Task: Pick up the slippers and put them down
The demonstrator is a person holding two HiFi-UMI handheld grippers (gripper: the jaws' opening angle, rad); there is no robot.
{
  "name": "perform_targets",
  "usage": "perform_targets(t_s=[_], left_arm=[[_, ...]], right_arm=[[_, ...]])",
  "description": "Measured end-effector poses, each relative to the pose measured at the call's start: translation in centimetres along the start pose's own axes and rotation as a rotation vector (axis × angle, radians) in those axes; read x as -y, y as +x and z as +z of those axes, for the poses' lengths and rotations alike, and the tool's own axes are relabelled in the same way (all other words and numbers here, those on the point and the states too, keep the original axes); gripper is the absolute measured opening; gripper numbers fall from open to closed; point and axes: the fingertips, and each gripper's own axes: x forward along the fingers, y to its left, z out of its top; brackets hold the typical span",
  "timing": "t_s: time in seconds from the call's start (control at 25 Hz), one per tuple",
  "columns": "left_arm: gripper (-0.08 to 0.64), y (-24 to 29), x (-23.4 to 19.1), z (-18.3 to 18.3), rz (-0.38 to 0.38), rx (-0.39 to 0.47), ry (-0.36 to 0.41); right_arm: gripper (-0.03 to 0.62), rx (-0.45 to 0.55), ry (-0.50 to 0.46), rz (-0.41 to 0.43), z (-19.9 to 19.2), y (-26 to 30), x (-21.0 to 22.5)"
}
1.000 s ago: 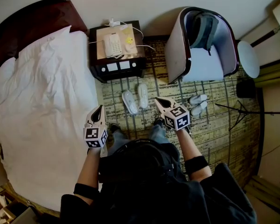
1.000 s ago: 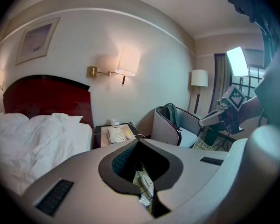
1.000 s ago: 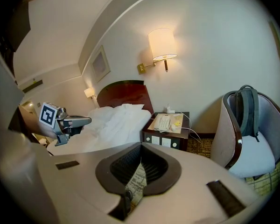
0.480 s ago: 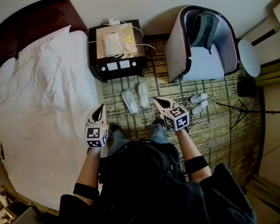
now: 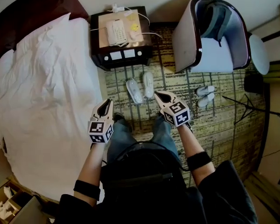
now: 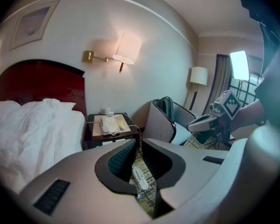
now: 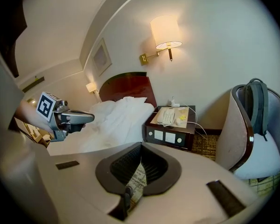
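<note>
A white bed [image 5: 42,92] spreads to the left of the left hand-held gripper [image 5: 105,107]. Ahead of it stands a dark nightstand [image 5: 123,63] carrying a white telephone [image 5: 115,31]. Ahead and right of the right hand-held gripper [image 5: 162,97], an armchair [image 5: 184,38] holds a grey-green backpack [image 5: 217,20]. Patterned carpet [image 5: 224,125] lies below.
</note>
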Motion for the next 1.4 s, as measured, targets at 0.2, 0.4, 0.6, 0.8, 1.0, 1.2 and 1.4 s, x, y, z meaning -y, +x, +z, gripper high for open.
perform_targets(t_s=[0.2,0.4,0.6,0.8,1.0,1.2,1.4], left_arm=[[0.123,4.2,-1.1,-4.5,-0.060,-0.076,-0.075],[0.175,10.1,-1.7,-12.8,-0.115,-0.162,-0.136],[0.218,17.0,-2.3,-23.0,-0.152,-0.253,-0.207],[0.273,24.1,-3.2,-34.3,-0.183,-0.310,-0.311],[0.326,32.6,-4.7,-47.1,-0.194,-0.390,-0.415],[0.340,39.5,-5.7,-57.0,-0.170,-0.433,-0.515],[0.351,44.1,-6.6,-63.5,-0.162,-0.454,-0.550]], right_arm=[[0.000,-0.028,0.031,-0.007,-2.9,6.0,1.4],[0.000,-0.050,0.059,-0.027,-7.8,13.2,3.4],[0.000,-0.073,0.073,-0.080,-14.7,21.1,6.9],[0.000,-0.094,0.075,-0.112,-23.4,28.3,10.5],[0.000,-0.121,0.101,-0.141,-33.5,35.1,14.6],[0.000,-0.157,0.098,-0.152,-42.4,40.7,17.2],[0.000,-0.163,0.089,-0.138,-47.1,45.6,18.7]])
